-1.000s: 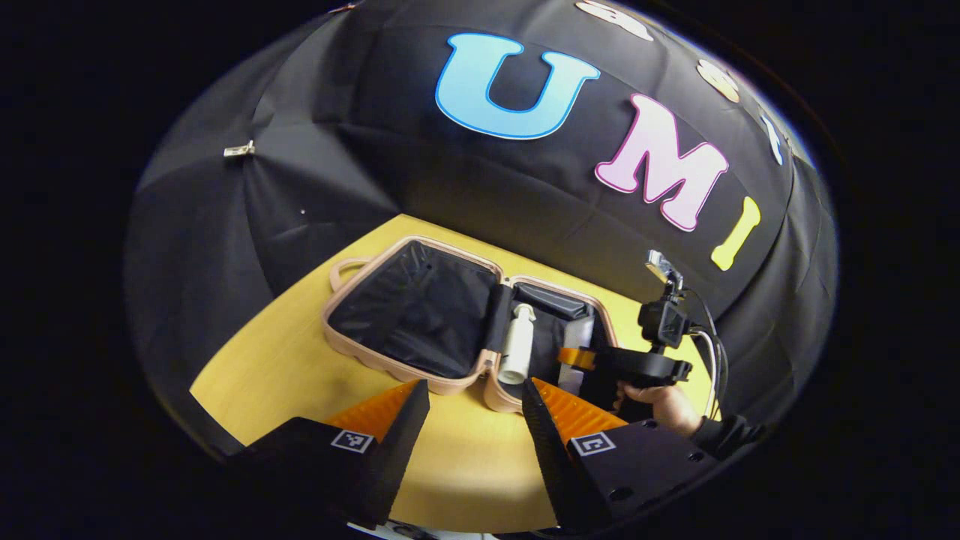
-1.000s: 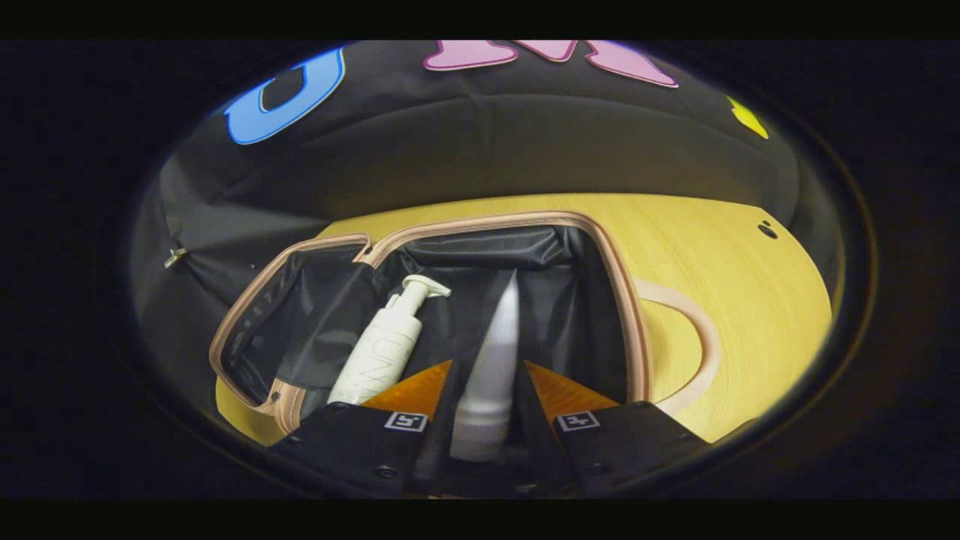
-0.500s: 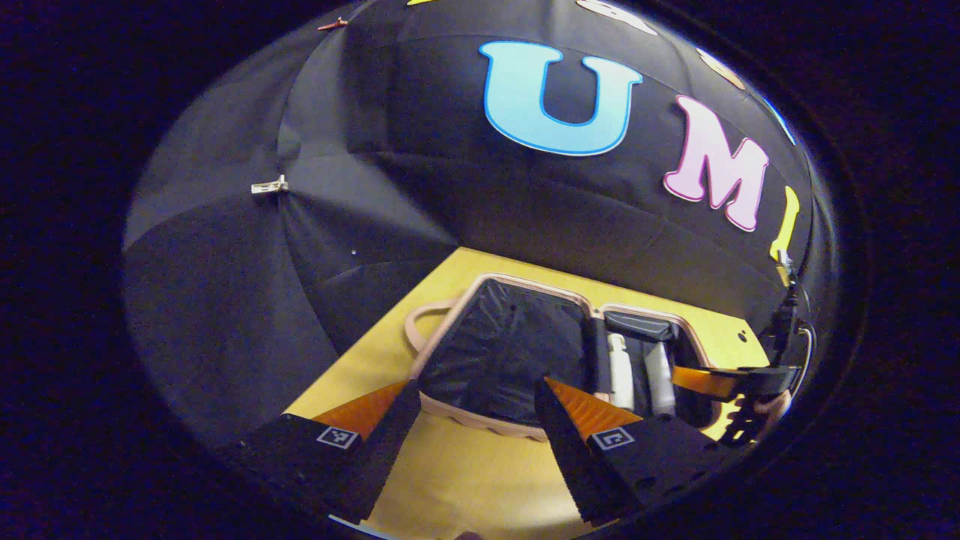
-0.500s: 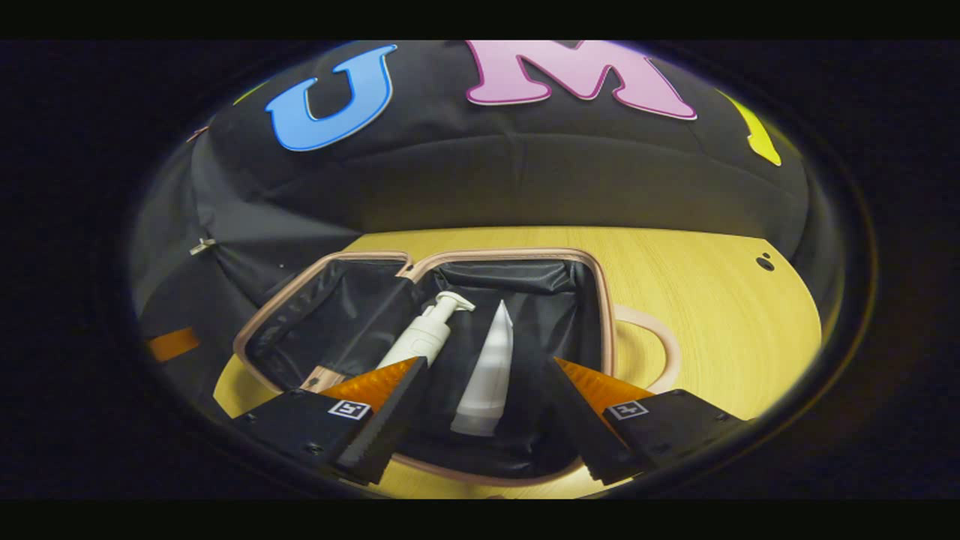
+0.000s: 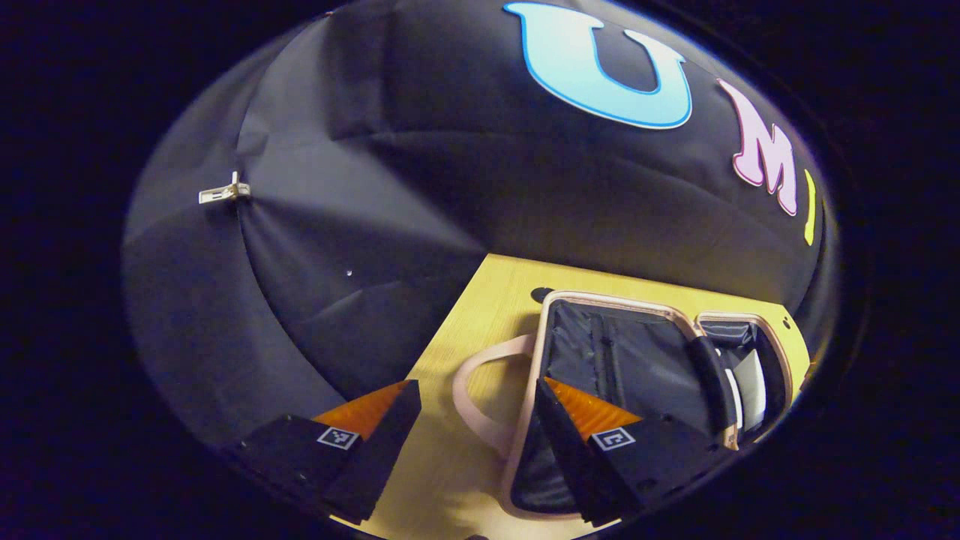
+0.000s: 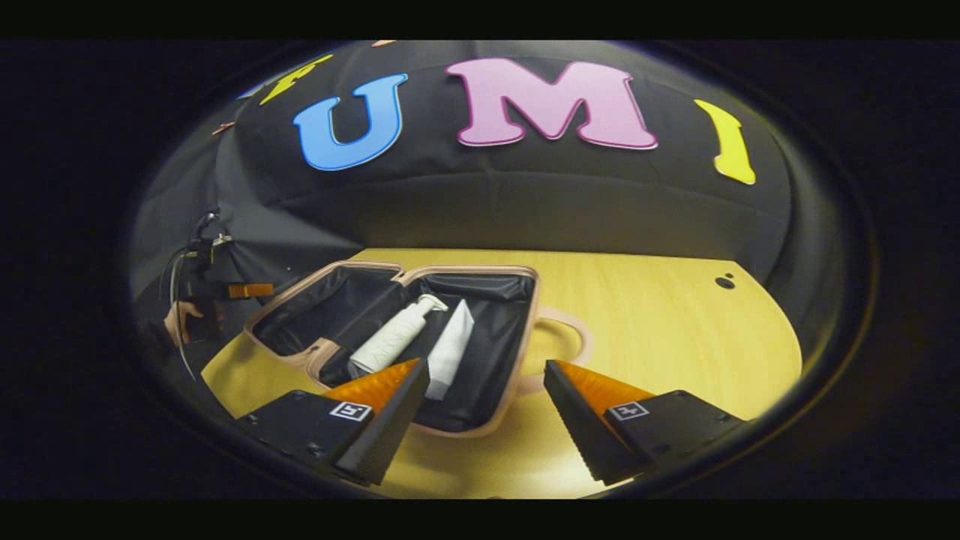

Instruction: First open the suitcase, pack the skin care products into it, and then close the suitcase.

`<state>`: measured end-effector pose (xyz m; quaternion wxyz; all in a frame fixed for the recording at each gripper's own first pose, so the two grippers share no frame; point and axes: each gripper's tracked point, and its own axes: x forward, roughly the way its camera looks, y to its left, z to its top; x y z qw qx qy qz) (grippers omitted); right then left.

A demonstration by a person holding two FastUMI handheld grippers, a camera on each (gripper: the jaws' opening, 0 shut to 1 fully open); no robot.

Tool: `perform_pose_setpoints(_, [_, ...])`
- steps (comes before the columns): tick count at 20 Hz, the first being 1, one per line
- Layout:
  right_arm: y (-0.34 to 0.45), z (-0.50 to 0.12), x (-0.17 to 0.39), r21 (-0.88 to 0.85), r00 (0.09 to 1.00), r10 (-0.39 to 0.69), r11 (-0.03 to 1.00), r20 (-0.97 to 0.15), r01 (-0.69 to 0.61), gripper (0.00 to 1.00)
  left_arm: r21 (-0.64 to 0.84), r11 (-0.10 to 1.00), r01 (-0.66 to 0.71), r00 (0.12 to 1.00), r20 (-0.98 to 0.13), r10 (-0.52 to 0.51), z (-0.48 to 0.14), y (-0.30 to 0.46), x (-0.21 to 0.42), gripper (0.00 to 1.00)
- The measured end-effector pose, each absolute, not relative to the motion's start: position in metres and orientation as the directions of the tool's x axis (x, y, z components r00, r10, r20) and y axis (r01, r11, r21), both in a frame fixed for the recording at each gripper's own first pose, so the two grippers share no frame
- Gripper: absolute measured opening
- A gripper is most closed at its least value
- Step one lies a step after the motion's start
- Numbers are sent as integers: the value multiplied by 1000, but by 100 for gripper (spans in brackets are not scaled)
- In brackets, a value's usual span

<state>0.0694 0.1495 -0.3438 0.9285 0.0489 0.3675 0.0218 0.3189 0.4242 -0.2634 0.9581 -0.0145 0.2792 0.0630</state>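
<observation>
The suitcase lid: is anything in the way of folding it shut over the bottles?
Nothing visible blocks it. The pump bottle and tube lie flat inside the open suitcase; the right tool hangs open nearer the camera, and the left tool is open by the handle.

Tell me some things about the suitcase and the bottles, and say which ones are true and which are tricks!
1. The suitcase lies open on the table. True.
2. A pump bottle and a tube lie side by side inside the suitcase. True.
3. The right gripper is squeezing the tube. False: its fingers are spread apart with nothing between them, and the tube lies in the suitcase beyond them.
4. The left gripper is shut tight. False: its fingers are apart, near the suitcase's handle on that side.
5. The pump bottle stands upright on the table. False: it lies on its side inside the suitcase.
</observation>
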Motion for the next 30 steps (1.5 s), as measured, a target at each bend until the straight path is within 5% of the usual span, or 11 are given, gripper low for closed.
perform_pose_setpoints(3, [128, -343, 60, 71, 723, 52, 997, -689, -5, 97, -3, 993, -117, 788, -609, 91, -285, 443, 340, 96])
perform_pose_setpoints(9, [96, -336, 55, 35, 724, -6, 998, -690, 43, 97, -133, 990, 54, 638, -758, -137, -317, 447, 351, 93])
perform_pose_setpoints(14, [87, -332, 53, -14, 738, -35, 999, -674, 35, 97, -178, 973, 148, 546, -806, -230, -340, 423, 348, 70])
perform_pose_setpoints(16, [85, -330, 53, -14, 740, -42, 999, -671, 43, 97, -167, 976, 138, 563, -798, -216, -336, 427, 352, 48])
perform_pose_setpoints(20, [88, -324, 53, -7, 747, -43, 999, -664, 51, 97, -217, 976, 33, 645, -741, -186, -328, 432, 360, 24])
perform_pose_setpoints(25, [91, -312, 55, -13, 752, -37, 999, -658, 38, 97, -149, 988, 44, 699, -702, -137, -268, 417, 351, 11])
perform_pose_setpoints(30, [84, -270, 69, -5, 783, -22, 1000, -622, 24, 97, -71, 991, 117, 784, -606, -136, -171, 388, 332, 8])
